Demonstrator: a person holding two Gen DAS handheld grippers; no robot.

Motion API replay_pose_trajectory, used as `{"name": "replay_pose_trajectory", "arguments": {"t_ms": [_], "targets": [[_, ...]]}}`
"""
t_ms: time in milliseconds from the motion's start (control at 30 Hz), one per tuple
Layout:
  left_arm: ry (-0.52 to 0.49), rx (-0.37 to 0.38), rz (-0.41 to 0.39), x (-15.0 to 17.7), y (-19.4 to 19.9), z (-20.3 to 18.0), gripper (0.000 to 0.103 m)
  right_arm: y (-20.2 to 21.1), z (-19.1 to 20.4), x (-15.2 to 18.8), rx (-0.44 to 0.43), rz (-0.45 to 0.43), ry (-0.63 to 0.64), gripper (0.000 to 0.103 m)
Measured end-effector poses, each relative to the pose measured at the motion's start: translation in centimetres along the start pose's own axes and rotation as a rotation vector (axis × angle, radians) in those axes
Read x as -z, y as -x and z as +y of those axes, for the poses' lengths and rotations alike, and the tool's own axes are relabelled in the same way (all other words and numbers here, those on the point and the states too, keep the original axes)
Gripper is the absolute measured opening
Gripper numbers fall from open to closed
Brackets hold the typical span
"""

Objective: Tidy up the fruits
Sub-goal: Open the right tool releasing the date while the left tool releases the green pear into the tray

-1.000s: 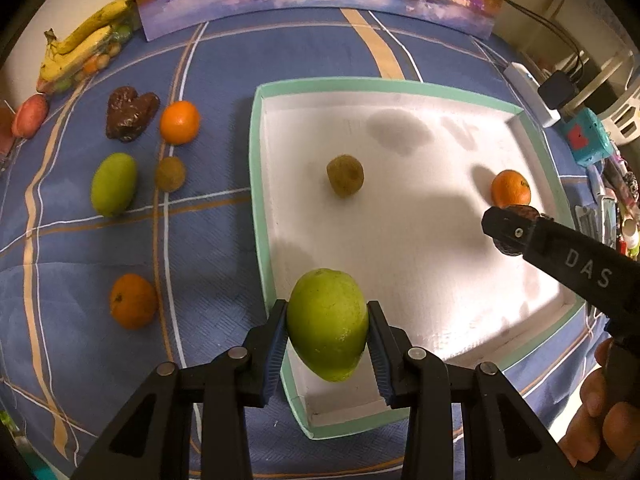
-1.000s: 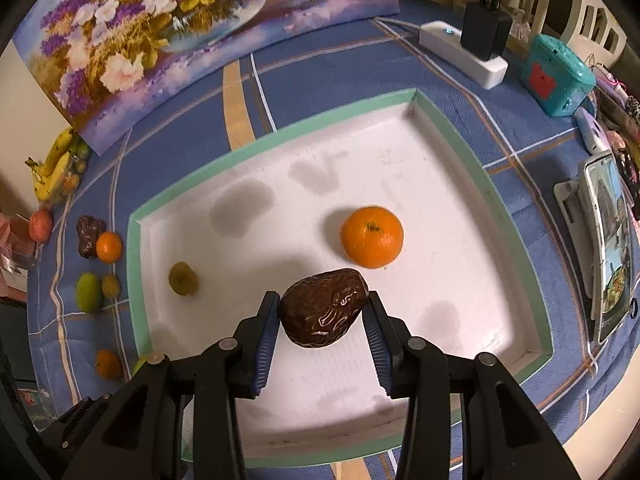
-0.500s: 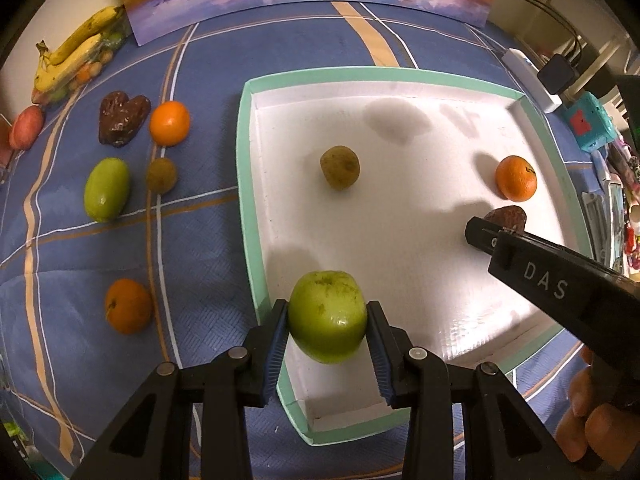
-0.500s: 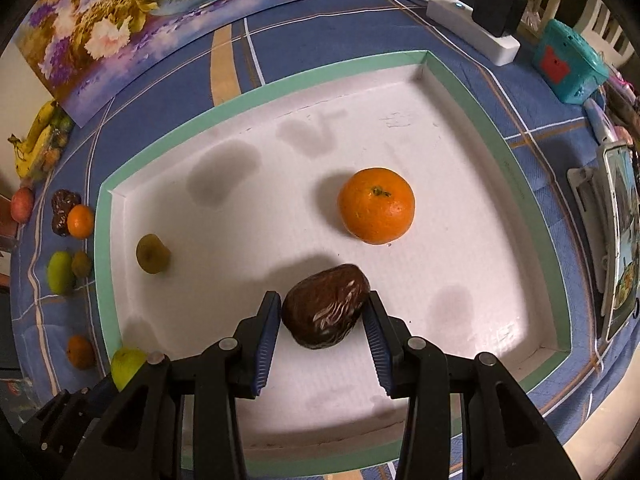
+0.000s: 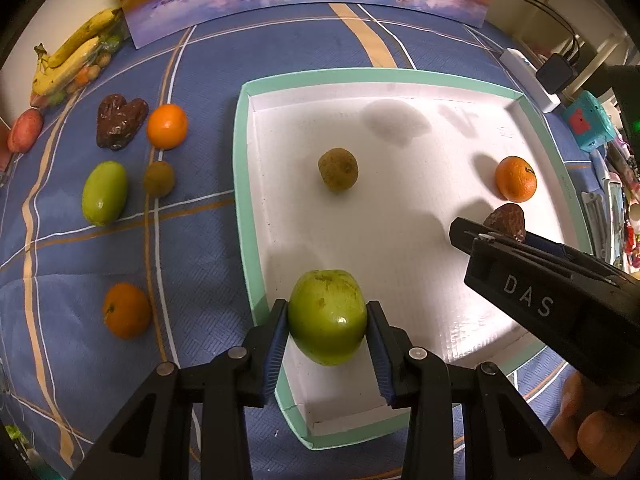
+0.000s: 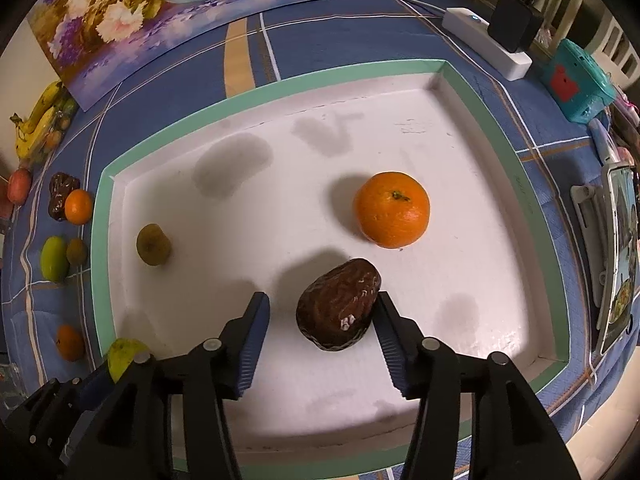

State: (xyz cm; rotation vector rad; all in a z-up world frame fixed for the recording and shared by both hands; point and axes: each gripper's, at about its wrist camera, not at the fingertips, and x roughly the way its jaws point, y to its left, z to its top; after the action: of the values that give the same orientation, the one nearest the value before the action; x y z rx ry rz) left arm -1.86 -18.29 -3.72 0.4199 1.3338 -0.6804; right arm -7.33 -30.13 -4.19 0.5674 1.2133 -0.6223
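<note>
My left gripper (image 5: pixel 327 332) is shut on a green fruit (image 5: pixel 327 316), held over the near left corner of the white tray (image 5: pixel 245 184) with the mint rim. My right gripper (image 6: pixel 320 330) is open; a dark brown wrinkled fruit (image 6: pixel 340 308) rests on the tray floor (image 6: pixel 260 184) between its fingers, against the right one. An orange (image 6: pixel 393 209) lies just beyond it and a brownish kiwi (image 6: pixel 153 244) at the tray's left. In the left wrist view the right gripper (image 5: pixel 466 234) reaches in from the right beside the brown fruit (image 5: pixel 505 220) and the orange (image 5: pixel 516 178).
On the blue cloth left of the tray lie a brown fruit (image 5: pixel 120 120), an orange (image 5: pixel 167 126), a green fruit (image 5: pixel 105 198), a kiwi (image 5: pixel 159 178), another orange (image 5: pixel 126 310), a peach (image 5: pixel 25 130) and bananas (image 5: pixel 70 62). A power strip (image 6: pixel 486 42) and teal box (image 6: pixel 576 82) sit right.
My right gripper has lowered and opened, letting the brown fruit down onto the tray. My left gripper has moved forward and lower over the tray corner, still holding the green fruit.
</note>
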Motion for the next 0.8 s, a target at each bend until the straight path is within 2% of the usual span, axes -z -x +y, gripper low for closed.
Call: {"name": "replay_pose_trajectory", "arguments": {"t_ms": [200,267,433,600,800], "targets": [[0.000,0.012,0.000,0.0,0.0,0.1,0.043,-0.2,0.3,-0.4,-0.009,-0.002,0.005,0.060],[0.002,0.017,0.002,-0.1,0.1,0.2,0.044,-0.2,0.7,-0.3,0.004,0.000,0.004,0.065],[0.014,0.042,-0.002,-0.2,0.5,0.5,0.056,-0.1,-0.2,-0.5,0.020,0.002,-0.031,0.068],[0.012,0.050,-0.017,-0.2,1.3,0.7,0.063,0.2,-0.2,-0.5,0.022,-0.014,-0.017,0.082],[0.010,0.043,-0.044,-0.2,2.7,1.0,0.067,1.1,-0.1,-0.4,0.008,-0.048,-0.004,0.084]]}}
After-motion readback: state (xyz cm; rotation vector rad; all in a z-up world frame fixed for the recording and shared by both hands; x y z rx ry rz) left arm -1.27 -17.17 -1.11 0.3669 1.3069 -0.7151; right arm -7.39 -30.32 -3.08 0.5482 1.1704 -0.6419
